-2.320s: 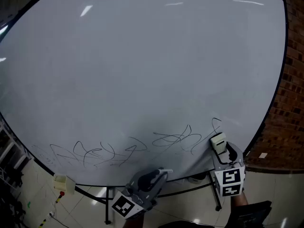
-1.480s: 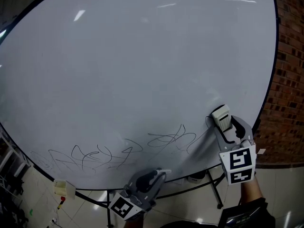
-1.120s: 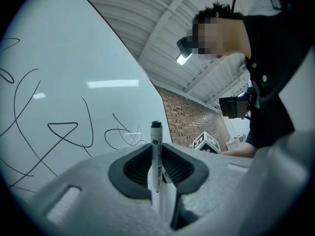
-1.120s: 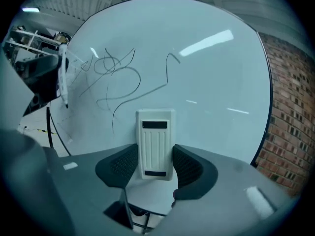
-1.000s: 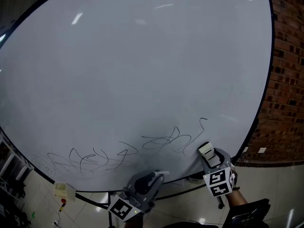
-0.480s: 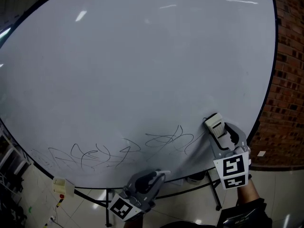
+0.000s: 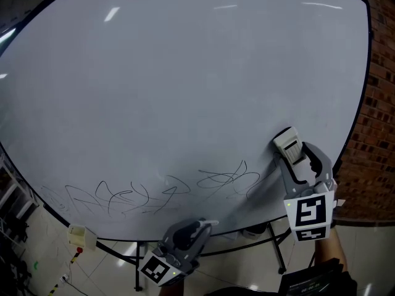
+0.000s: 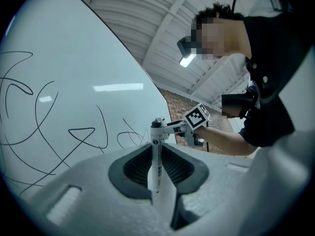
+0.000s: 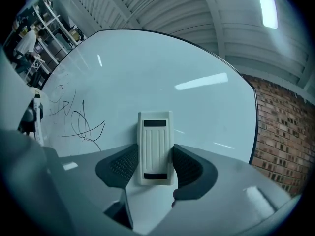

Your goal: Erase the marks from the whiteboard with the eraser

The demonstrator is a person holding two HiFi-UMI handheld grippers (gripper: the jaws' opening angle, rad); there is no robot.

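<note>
The whiteboard point(image 7: 185, 73) fills the head view, with thin black scribbles point(image 7: 166, 193) along its lower part. My right gripper point(image 7: 292, 159) is shut on a white ribbed eraser point(image 7: 287, 143), pressed flat to the board just right of the scribbles' right end. In the right gripper view the eraser point(image 9: 156, 146) stands upright between the jaws of the right gripper point(image 9: 155, 168), and the scribbles point(image 9: 76, 117) lie to its left. My left gripper point(image 7: 194, 232) hangs below the board's lower edge, shut on a marker point(image 7: 202, 224). The left gripper point(image 8: 157, 167) clamps this marker point(image 8: 156, 154) upright.
A brick wall point(image 7: 378, 122) runs along the board's right side. A small yellowish box point(image 7: 80, 235) sits at the board's lower left edge. The board's metal legs point(image 7: 279, 254) stand on a tiled floor. Shelving point(image 9: 42, 28) shows far left in the right gripper view.
My right gripper has carried the eraser up the board from near the lower edge. The hooked stroke at the scribbles' right end no longer shows. The left gripper has stayed put.
</note>
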